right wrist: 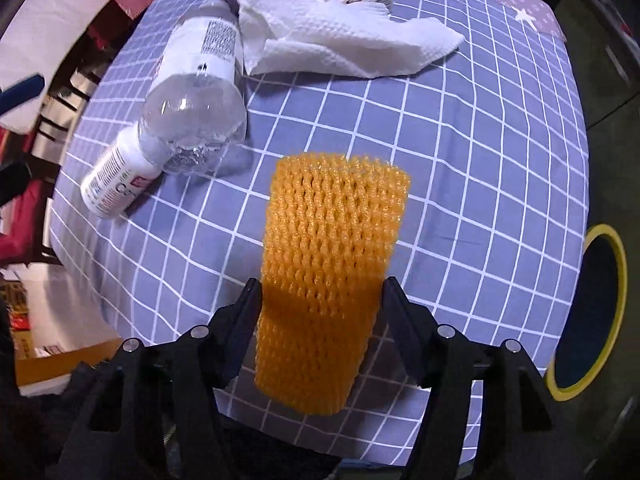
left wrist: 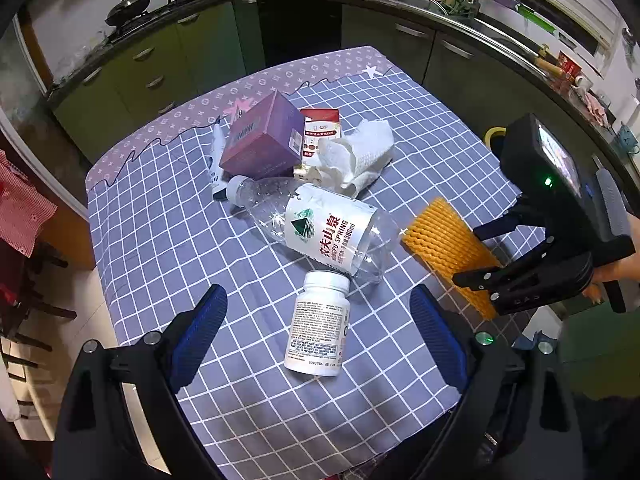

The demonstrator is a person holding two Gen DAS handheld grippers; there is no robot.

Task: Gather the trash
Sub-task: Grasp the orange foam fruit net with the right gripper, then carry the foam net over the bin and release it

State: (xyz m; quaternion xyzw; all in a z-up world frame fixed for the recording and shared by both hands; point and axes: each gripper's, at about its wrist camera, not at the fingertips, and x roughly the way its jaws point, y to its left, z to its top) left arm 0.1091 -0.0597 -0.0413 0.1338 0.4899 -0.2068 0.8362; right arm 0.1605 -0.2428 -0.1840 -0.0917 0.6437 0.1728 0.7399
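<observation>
My right gripper (right wrist: 320, 300) is shut on an orange foam net sleeve (right wrist: 328, 264) and holds it above the checked tablecloth (right wrist: 460, 200); it also shows in the left wrist view (left wrist: 448, 248). My left gripper (left wrist: 320, 312) is open and empty, its jaws on either side of a white pill bottle (left wrist: 318, 324) lying on the table. A clear water bottle (left wrist: 316, 228) lies on its side touching the pill bottle. Behind it are a crumpled paper towel (left wrist: 356, 156), a purple box (left wrist: 264, 136) and a red and white carton (left wrist: 322, 128).
A bin with a yellow rim (right wrist: 592, 320) stands beside the table on the right. A white tube (left wrist: 217, 160) lies left of the purple box. Kitchen cabinets (left wrist: 200, 48) and a sink (left wrist: 420, 0) run behind the table. Chairs (left wrist: 24, 280) stand at the left.
</observation>
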